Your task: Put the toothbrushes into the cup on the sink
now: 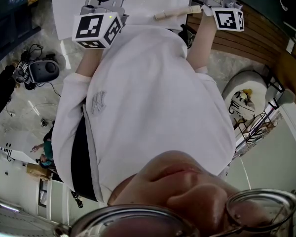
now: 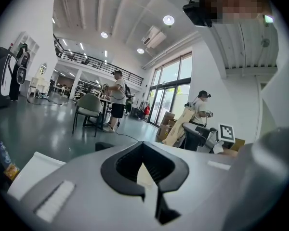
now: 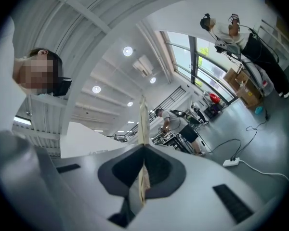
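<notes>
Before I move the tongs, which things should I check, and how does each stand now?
1. Right tongs shut on the pale stick, likely a toothbrush: ok.
2. Left tongs holding something: cannot tell; a pale patch shows between them.
3. Cup in view: not ok, no view shows it.
4. Sink in view: not ok.
5. Tongs aimed downward: not ok, both face the hall and ceiling.
</notes>
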The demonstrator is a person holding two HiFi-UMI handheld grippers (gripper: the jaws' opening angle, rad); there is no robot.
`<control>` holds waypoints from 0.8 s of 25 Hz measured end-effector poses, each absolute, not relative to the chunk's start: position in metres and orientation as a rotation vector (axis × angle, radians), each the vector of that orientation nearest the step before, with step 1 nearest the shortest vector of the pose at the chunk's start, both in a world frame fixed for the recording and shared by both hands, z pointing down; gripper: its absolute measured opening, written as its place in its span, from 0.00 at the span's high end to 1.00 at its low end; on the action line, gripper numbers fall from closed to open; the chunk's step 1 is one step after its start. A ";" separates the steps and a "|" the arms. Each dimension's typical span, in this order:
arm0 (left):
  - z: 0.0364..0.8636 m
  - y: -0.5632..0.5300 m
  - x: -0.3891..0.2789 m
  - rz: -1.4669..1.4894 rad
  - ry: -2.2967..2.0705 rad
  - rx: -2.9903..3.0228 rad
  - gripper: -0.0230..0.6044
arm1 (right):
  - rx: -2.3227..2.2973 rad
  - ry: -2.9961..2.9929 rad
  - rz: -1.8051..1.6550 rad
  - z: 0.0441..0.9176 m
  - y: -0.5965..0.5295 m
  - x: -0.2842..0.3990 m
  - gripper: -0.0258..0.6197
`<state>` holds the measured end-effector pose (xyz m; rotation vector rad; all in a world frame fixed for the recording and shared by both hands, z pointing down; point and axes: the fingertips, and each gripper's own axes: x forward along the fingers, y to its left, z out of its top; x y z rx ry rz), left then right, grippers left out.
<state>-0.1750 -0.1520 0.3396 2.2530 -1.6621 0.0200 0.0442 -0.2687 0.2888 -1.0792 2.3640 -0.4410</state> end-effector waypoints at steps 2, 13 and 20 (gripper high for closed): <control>0.340 -0.153 -0.175 0.022 -1.664 2.250 0.95 | -1.080 2.378 -0.439 0.291 -0.271 0.042 0.94; 0.345 -0.157 -0.183 0.039 -1.691 2.213 0.95 | -1.087 2.453 -0.464 0.315 -0.289 0.025 0.94; 0.348 -0.160 -0.181 0.058 -1.697 2.203 0.95 | -1.101 2.500 -0.487 0.336 -0.297 0.020 0.94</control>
